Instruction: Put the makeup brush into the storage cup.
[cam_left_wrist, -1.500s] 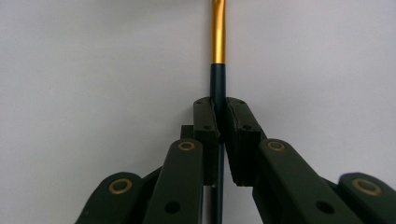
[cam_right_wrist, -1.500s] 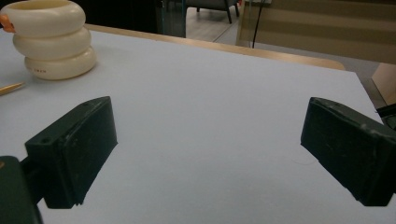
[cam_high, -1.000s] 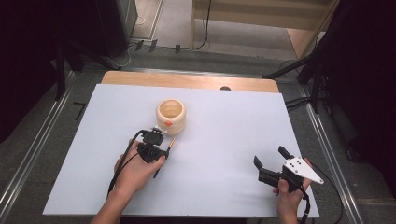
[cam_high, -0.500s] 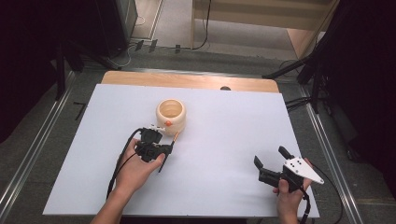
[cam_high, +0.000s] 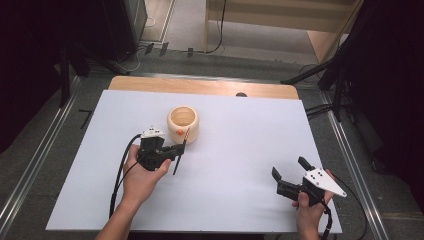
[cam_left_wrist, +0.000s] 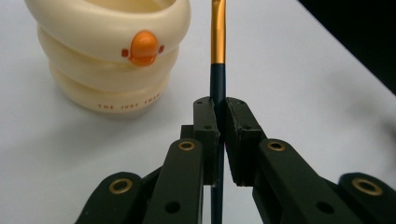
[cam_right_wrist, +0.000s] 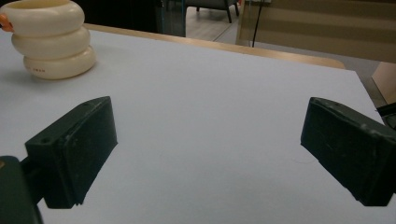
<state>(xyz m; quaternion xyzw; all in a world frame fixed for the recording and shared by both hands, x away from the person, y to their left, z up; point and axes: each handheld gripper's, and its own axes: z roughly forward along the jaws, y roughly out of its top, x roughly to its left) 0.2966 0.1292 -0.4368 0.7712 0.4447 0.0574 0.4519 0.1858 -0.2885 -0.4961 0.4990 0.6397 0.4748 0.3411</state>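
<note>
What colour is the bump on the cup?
Orange bump on the cream cup; clearest in the left gripper view.

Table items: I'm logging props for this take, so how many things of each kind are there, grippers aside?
Cream ringed holder: 1
Dark brush with gold ferrule, clamped in the left gripper: 1
Total: 2

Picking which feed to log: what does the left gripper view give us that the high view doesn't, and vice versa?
Left gripper view alone: the left claw shut on the brush, its dark handle pinched between the jaws below a gold ferrule, plus small red lettering low on the cream holder. High view alone: the right claw open near the table's right corner, both hands, and the whole white table. Both share the holder with its orange knob, the brush, and the left claw beside the holder.
</note>
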